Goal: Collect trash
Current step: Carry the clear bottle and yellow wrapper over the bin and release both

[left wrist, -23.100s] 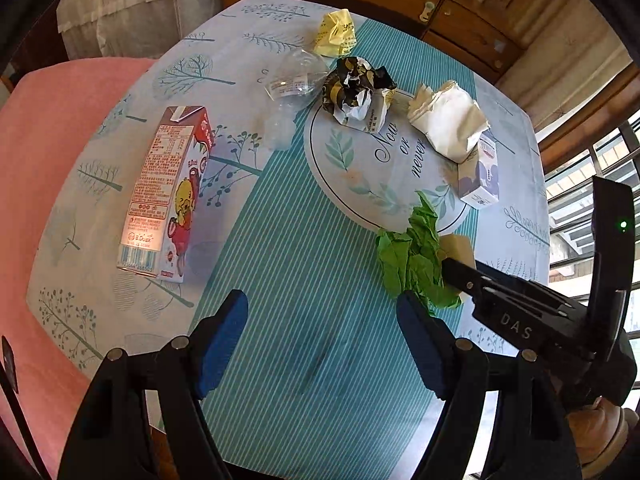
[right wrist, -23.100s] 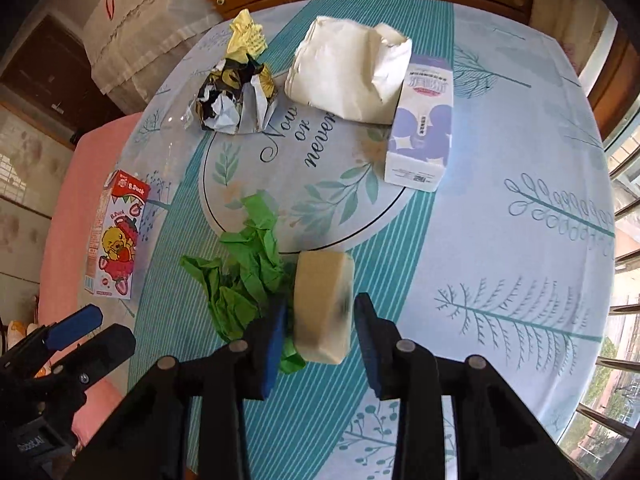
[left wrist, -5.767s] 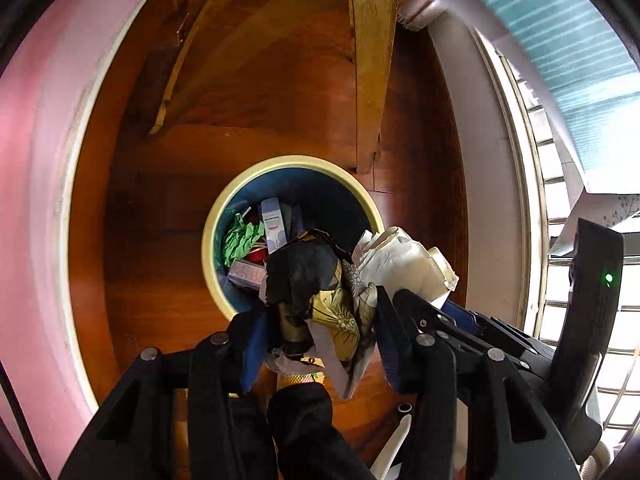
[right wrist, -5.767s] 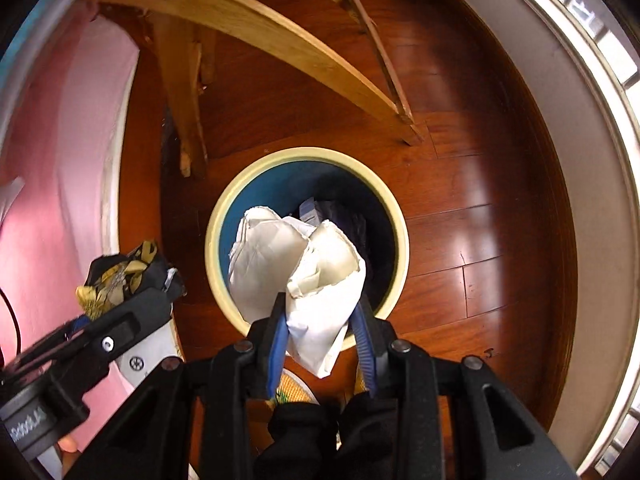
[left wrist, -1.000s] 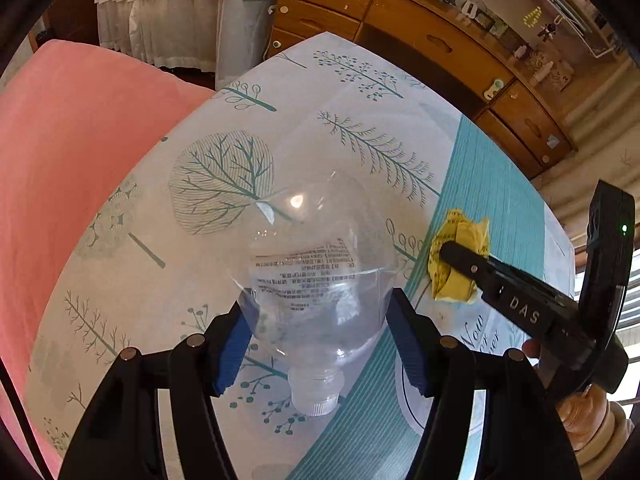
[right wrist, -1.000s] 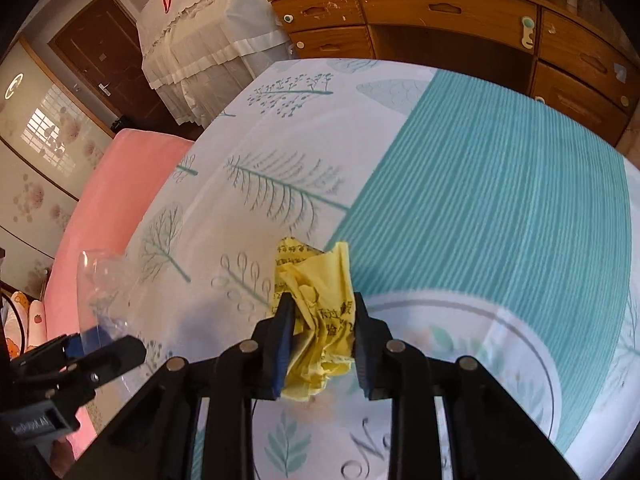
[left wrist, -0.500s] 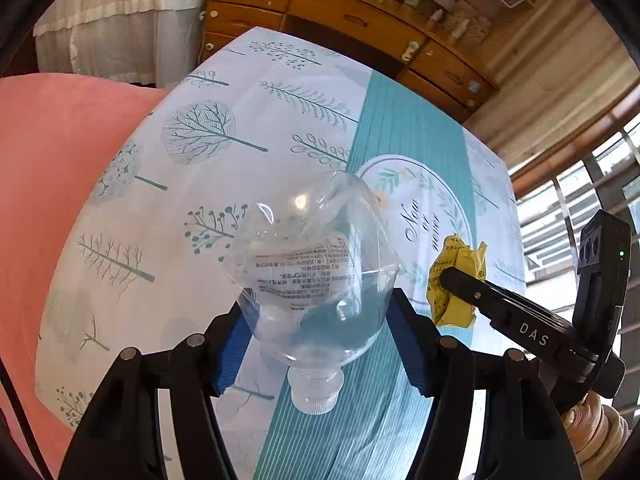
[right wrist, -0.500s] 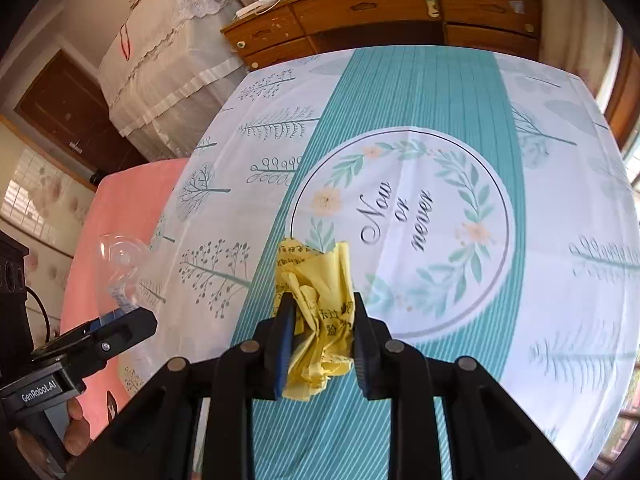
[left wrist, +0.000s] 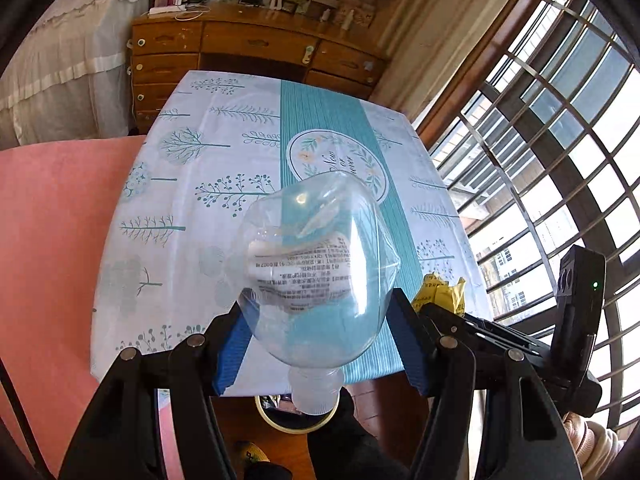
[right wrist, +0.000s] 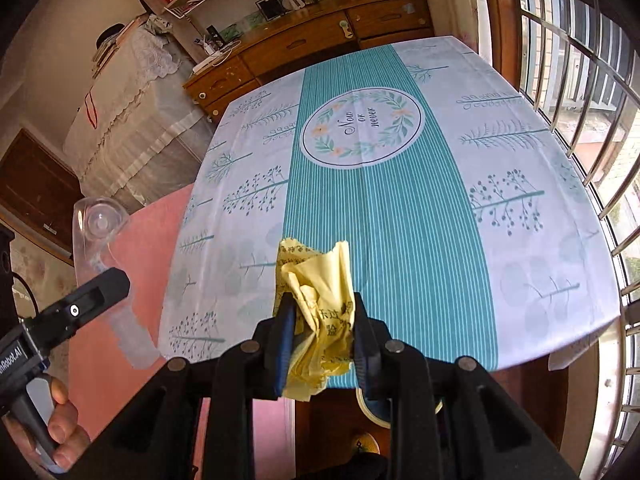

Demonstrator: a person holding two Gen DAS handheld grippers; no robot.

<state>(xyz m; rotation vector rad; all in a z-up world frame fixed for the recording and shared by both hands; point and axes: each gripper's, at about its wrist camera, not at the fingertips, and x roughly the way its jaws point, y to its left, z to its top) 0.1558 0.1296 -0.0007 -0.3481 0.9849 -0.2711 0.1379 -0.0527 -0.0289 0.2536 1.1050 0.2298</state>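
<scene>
My left gripper [left wrist: 320, 344] is shut on a crushed clear plastic bottle [left wrist: 316, 276] with a printed label, cap end toward the camera, held in the air before the table's near edge. My right gripper [right wrist: 320, 340] is shut on a crumpled yellow paper wrapper [right wrist: 316, 300], also off the table. The wrapper shows in the left wrist view [left wrist: 440, 292], and the bottle in the right wrist view [right wrist: 100, 240]. The yellow-rimmed trash bin [left wrist: 280, 420] lies on the floor below, mostly hidden behind the bottle; part of its rim shows in the right wrist view [right wrist: 376, 416].
The table with a teal and white tablecloth [right wrist: 400, 200] lies ahead. A pink chair or sofa [left wrist: 52, 240] is to the left. A wooden dresser [left wrist: 248, 48] stands behind the table. Barred windows [left wrist: 560, 140] run along the right.
Both grippers have drawn back and up from the table with their loads; the table now looks farther away and the bin's rim has come into view below.
</scene>
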